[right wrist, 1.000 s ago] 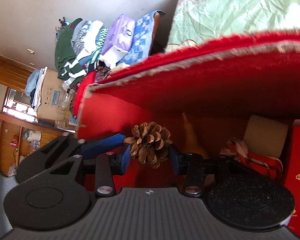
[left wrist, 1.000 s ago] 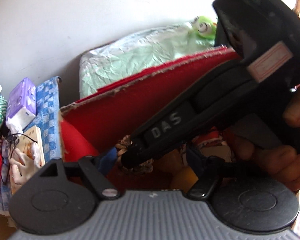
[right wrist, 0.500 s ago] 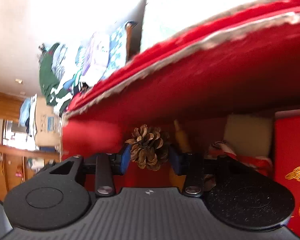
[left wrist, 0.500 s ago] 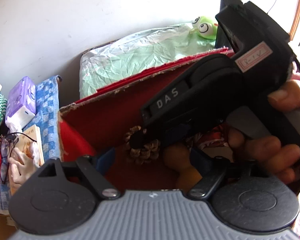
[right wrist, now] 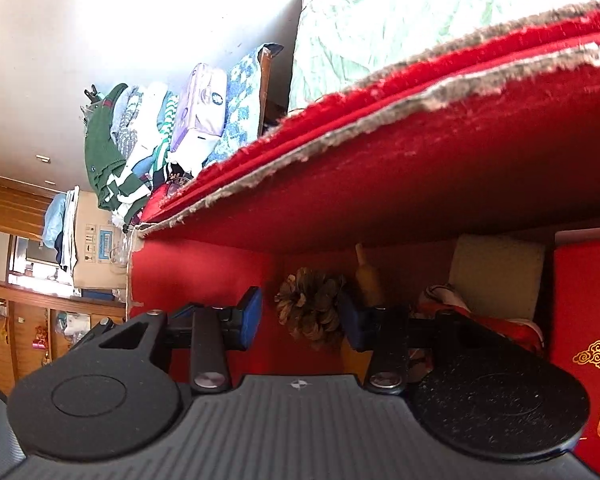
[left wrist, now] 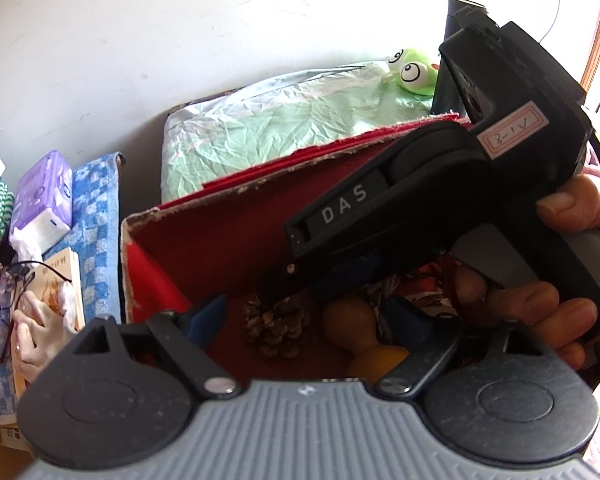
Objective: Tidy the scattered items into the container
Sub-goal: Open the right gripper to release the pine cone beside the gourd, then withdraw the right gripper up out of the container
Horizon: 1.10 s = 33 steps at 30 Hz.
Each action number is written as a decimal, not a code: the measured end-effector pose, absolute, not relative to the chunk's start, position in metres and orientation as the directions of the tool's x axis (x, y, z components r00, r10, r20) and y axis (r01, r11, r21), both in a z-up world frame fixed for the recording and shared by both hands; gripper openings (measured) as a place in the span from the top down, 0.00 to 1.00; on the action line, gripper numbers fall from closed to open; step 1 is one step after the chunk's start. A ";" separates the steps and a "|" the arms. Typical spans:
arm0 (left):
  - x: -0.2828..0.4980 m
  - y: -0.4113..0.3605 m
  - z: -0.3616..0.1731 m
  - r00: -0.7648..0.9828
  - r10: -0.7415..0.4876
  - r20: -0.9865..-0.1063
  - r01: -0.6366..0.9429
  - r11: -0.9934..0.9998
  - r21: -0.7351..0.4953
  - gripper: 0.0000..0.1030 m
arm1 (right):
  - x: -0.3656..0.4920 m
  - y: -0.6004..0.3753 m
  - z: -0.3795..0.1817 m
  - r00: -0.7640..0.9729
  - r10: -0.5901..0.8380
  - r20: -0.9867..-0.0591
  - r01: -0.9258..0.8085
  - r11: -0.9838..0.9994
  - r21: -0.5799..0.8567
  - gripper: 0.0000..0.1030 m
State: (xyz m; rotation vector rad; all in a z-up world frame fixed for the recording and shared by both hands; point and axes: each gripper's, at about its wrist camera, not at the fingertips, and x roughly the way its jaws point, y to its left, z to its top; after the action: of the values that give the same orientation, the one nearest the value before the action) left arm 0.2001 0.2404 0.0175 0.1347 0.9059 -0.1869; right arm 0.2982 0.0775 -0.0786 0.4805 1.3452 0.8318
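Observation:
A brown pine cone (right wrist: 310,308) lies on the floor of the red felt-lined box (right wrist: 440,184), near its left wall. My right gripper (right wrist: 300,316) is open, its blue pads (right wrist: 249,316) standing apart on either side of the cone. In the left wrist view the same cone (left wrist: 278,330) lies under the right gripper's black body (left wrist: 420,216), held by a hand. My left gripper (left wrist: 312,320) is open and empty above the box (left wrist: 220,240). A yellow wooden pin (left wrist: 360,330) lies beside the cone.
Inside the box are a red patterned cloth (right wrist: 480,320), a cream block (right wrist: 498,268) and a red gold-printed packet (right wrist: 588,340). Behind the box lies a green bag (left wrist: 280,128) with a frog toy (left wrist: 414,74). To the left are tissues (left wrist: 44,196), glasses and clothes.
My right gripper has opened and let go of the pine cone, which now lies on the box floor. The right gripper body has risen and drawn back in the left wrist view.

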 end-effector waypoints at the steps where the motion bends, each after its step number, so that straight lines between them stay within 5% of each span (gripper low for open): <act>1: 0.200 0.240 0.018 0.602 -0.105 -0.791 0.218 0.975 0.036 0.13 | 0.298 0.078 -0.079 0.011 0.758 -0.652 -0.246 0.634 0.733 0.56; 14: 0.204 0.235 0.016 0.625 -0.138 -0.768 0.214 0.977 -0.001 0.11 | 0.284 0.082 -0.059 0.095 0.766 -0.636 -0.321 0.628 0.709 0.57; 33: 0.199 0.247 0.020 0.670 -0.136 -0.730 0.166 0.986 -0.032 0.10 | 0.167 0.009 -0.001 0.602 0.540 -0.589 -0.320 0.838 0.442 0.56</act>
State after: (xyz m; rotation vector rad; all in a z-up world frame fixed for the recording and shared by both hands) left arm 0.1990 0.2468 0.0198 0.0380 0.8196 -0.1704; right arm 0.1675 0.0090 -0.0007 0.3065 0.7785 0.5066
